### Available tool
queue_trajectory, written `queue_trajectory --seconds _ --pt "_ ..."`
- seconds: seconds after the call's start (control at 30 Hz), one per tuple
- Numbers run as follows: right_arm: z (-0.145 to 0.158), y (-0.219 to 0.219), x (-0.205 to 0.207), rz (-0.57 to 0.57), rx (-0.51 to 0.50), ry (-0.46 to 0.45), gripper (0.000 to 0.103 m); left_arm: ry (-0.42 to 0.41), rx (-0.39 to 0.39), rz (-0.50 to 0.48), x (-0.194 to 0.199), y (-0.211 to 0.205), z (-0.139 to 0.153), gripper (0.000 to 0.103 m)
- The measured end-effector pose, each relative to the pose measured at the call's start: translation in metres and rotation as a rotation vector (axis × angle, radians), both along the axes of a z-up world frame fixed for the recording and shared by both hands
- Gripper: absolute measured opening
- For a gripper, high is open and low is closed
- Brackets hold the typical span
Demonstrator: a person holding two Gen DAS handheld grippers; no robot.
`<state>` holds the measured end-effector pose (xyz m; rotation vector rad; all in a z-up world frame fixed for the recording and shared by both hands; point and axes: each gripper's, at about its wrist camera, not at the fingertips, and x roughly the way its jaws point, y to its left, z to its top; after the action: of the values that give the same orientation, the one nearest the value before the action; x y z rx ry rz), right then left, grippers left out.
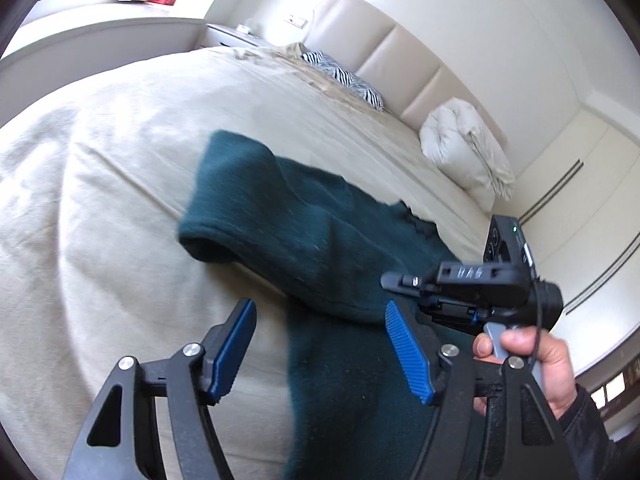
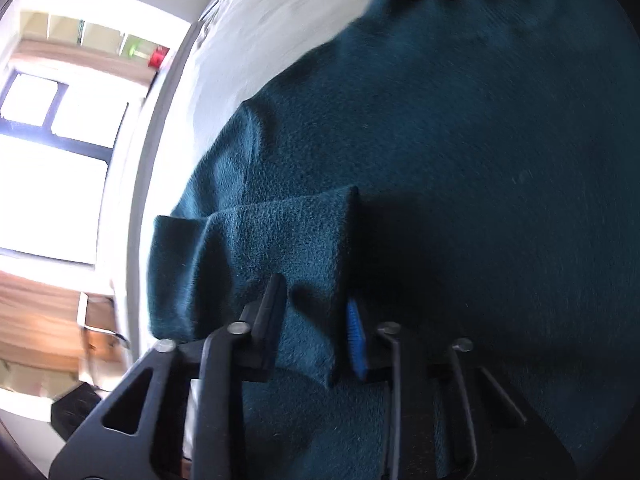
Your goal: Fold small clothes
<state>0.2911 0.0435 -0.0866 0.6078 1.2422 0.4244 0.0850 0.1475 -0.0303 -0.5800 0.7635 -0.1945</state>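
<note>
Right claw (image 2: 316, 328) pinching fold of teal garment (image 2: 460, 140); left claw (image 1: 320, 348) agape, hovering above it on bed (image 1: 100, 208)

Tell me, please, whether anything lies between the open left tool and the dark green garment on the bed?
Nothing visible does. The left tool hangs open right above the dark green garment, with only bare bed cover to one side. The right tool already grips a fold.

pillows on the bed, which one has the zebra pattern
The zebra-striped pillow lying flat by the headboard, nearer the nightstand. The other one, a plain white pillow, stands propped against the headboard further along.
</note>
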Motion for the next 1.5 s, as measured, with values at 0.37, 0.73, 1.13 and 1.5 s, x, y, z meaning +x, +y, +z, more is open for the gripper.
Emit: queue_trajectory --seconds 0.37,0.73,1.13,1.5 --pt "0.058 -0.068 0.008 -0.156 -0.198 -0.181 0.007 -0.049 -0.062 0.022 0.015 0.034 0.02 0.035" --pt "0.044 -0.187 -0.012 -0.346 -0.276 -0.122 0.007 -0.062 -0.128 -0.005 0.068 0.029 0.026 0.021" --pt "0.006 -0.213 -0.029 -0.383 -0.245 -0.039 0.006 -0.01 -0.152 -0.055 0.126 0.017 0.016 0.021" --pt "0.005 -0.222 -0.043 -0.397 -0.219 -0.003 0.006 0.058 -0.164 -0.072 0.16 0.005 -0.013 0.021"
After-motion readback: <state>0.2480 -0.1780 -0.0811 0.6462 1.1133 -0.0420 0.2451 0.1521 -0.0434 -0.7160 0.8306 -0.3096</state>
